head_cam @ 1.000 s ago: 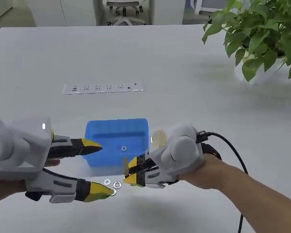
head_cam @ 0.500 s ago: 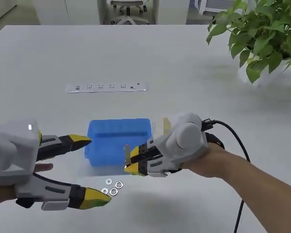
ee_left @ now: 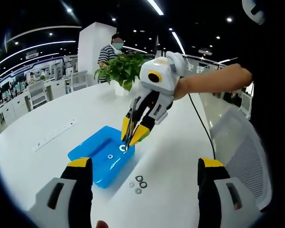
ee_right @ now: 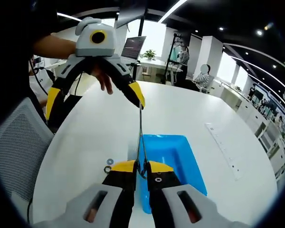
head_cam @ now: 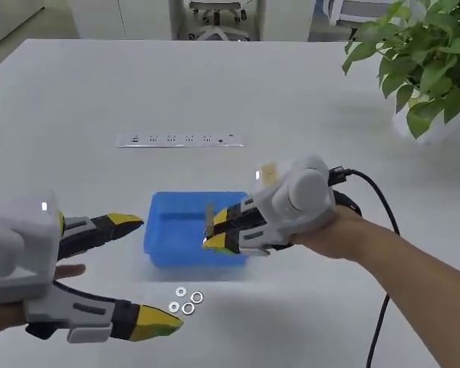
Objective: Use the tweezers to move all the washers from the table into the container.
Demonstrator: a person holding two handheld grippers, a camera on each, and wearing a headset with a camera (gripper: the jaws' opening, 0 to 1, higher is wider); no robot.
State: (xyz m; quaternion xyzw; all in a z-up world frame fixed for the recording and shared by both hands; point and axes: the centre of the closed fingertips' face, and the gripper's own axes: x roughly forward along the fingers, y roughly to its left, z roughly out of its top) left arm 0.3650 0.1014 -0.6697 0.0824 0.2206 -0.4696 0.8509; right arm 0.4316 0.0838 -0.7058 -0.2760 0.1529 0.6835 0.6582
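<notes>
Over container (head_cam: pixel 176 222) | right tongs (head_cam: pixel 215 234) are pressed together on tweezers (head_cam: pixel 208 218), tips pointed into it | left tongs (head_cam: pixel 149 276) are spread, nothing is held | one washer (ee_left: pixel 110 156) is seen inside | three washers (head_cam: pixel 188 300) are left on counter (head_cam: pixel 291 115) just beside it | task judged partly done.

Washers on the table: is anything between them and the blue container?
Nothing visible. The three washers lie on bare table just in front of the container. The left tongs hang open just short of them; the right tongs hold the tweezers over the container.
</notes>
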